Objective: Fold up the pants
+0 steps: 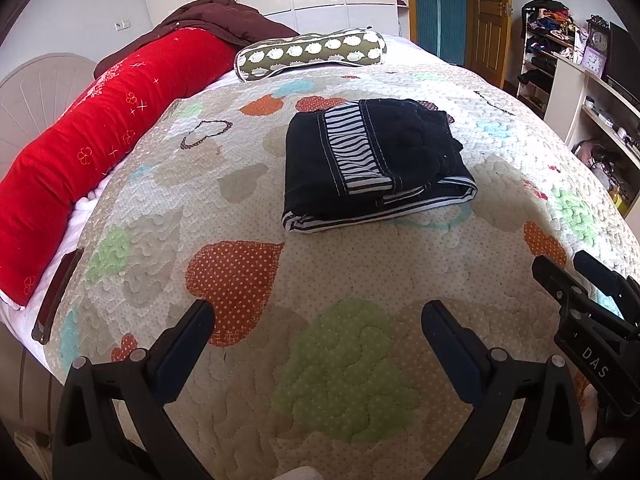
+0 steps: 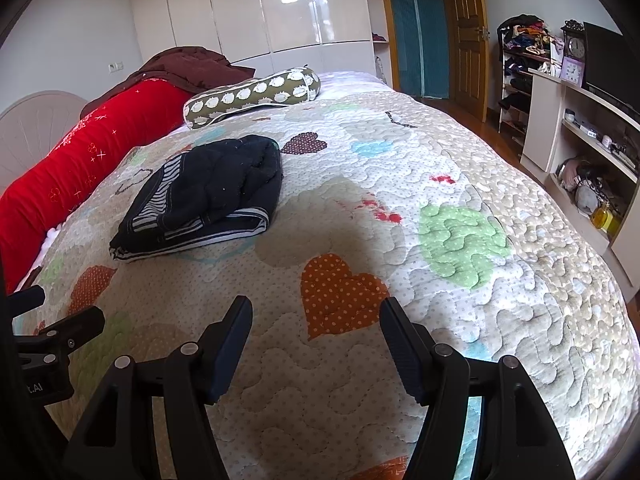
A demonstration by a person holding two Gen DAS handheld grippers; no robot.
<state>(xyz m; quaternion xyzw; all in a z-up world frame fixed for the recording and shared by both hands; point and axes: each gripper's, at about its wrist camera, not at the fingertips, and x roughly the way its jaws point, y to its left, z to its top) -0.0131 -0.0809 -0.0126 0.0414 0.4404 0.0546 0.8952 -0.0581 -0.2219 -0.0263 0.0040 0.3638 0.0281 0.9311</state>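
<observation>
The black pants point(image 1: 372, 160) with a black-and-white striped lining lie folded into a compact bundle on the quilted heart-pattern bedspread point(image 1: 328, 360). In the right wrist view the pants point(image 2: 204, 196) sit to the far left. My left gripper point(image 1: 318, 320) is open and empty, held above the quilt well short of the pants. My right gripper point(image 2: 316, 316) is open and empty, to the right of the pants and nearer the bed's front. The right gripper also shows in the left wrist view point(image 1: 568, 268), and the left gripper shows at the edge of the right wrist view point(image 2: 60, 308).
A long red bolster point(image 1: 88, 152) lies along the bed's left side, with a dark maroon garment point(image 1: 224, 20) on its far end. A green patterned roll pillow point(image 1: 312, 52) lies at the far side. A dark flat object point(image 1: 56, 296) rests at the left bed edge. Shelves point(image 2: 592, 148) stand to the right.
</observation>
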